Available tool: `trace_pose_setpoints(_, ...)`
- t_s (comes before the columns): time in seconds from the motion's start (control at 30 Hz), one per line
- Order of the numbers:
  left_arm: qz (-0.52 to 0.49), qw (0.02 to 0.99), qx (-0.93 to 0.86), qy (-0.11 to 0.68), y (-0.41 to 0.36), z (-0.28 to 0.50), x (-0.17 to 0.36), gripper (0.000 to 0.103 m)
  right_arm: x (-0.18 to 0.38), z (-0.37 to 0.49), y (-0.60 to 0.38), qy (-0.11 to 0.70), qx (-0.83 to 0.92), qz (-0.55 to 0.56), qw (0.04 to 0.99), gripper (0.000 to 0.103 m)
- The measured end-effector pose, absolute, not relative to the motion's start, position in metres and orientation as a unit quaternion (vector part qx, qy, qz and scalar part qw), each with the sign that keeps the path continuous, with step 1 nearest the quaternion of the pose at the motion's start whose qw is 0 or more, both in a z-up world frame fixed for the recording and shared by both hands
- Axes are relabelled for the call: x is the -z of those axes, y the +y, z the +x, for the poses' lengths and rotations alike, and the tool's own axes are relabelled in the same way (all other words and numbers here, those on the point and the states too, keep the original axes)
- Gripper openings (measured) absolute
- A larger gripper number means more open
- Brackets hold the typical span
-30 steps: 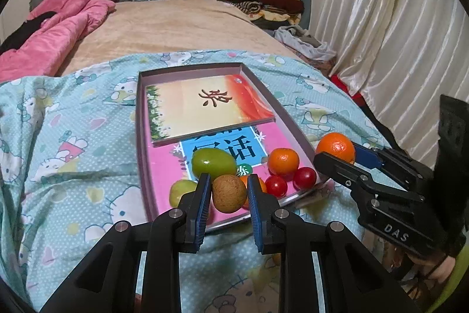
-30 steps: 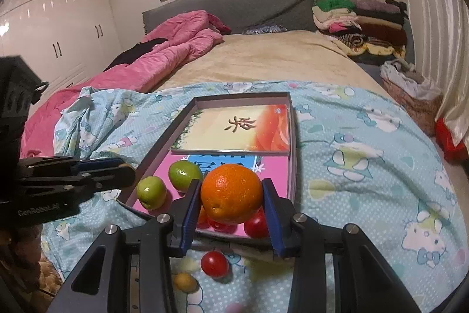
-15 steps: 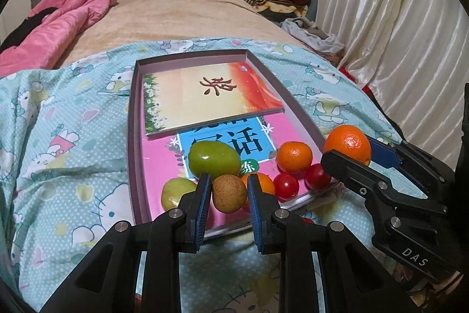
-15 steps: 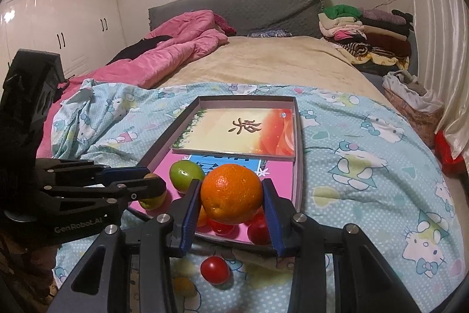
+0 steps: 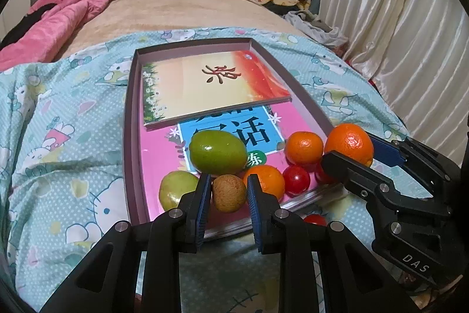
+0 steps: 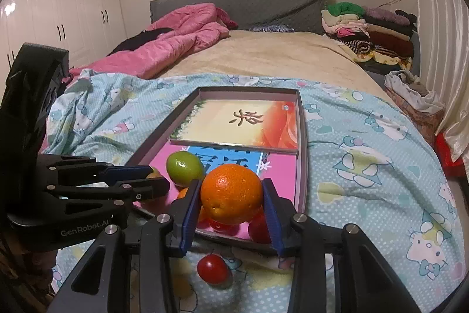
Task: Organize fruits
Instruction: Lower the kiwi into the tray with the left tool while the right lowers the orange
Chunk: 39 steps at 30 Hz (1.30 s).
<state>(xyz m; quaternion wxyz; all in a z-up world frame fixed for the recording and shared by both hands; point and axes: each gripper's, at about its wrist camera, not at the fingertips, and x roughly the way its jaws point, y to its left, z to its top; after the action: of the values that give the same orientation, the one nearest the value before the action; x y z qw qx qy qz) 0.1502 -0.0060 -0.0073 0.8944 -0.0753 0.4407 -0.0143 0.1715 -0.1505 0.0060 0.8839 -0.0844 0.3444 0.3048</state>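
Over the tray's (image 5: pixel 130 137) near end, the left tool (image 5: pixel 229 191) pinches a small brown fruit (image 5: pixel 229 193) while the right tool (image 6: pixel 231 203) clamps a glossy orange (image 6: pixel 231 193).

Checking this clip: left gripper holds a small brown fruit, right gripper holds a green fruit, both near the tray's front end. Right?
Not quite. The right gripper holds an orange, not a green fruit, as the right wrist view shows. The left gripper does hold the small brown fruit near the tray.
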Motion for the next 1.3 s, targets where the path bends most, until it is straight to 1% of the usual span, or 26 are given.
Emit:
trace_pose_setpoints(0.73, -0.075, 0.892, 0.016, 0.446, -0.006, 0.154, 0.014, 0.026, 0.016, 0.175, -0.143, 0.383, -0.296, -0.106, 0.869, 0.041)
trace_pose_setpoints(0.93, -0.076, 0.891, 0.017, 0.448, -0.005, 0.155, 0.016, 0.026, 0.017, 0.175, -0.143, 0.381, -0.293, -0.108, 0.870, 0.041)
trace_pose_setpoints(0.97, -0.077, 0.890, 0.017, 0.448, -0.005, 0.155, 0.016, 0.026, 0.017, 0.175, -0.143, 0.381, -0.294, -0.106, 0.870, 0.042)
trace_pose_setpoints(1.03, -0.078, 0.890, 0.018, 0.448, -0.005, 0.156, 0.016, 0.026, 0.016, 0.176, -0.144, 0.383, -0.294, -0.102, 0.870, 0.049)
trace_pose_setpoints(1.07, -0.078, 0.890, 0.018, 0.448, -0.004, 0.156, 0.016, 0.026, 0.016, 0.175, -0.144, 0.382, -0.294, -0.101, 0.870, 0.054)
trace_pose_setpoints(1.1, -0.078, 0.890, 0.017, 0.448, -0.004, 0.155, 0.016, 0.026, 0.015, 0.175, -0.145, 0.382, -0.293, -0.100, 0.871, 0.056)
trace_pose_setpoints(1.17, -0.079, 0.890, 0.018, 0.449, -0.004, 0.156, 0.016, 0.026, 0.014, 0.175, -0.145, 0.380, -0.294, -0.099, 0.871, 0.056)
trace_pose_setpoints(1.3, -0.083, 0.889, 0.020, 0.449, -0.004, 0.155, 0.016, 0.026, 0.006, 0.172, -0.150, 0.364, -0.292, -0.090, 0.880, 0.061)
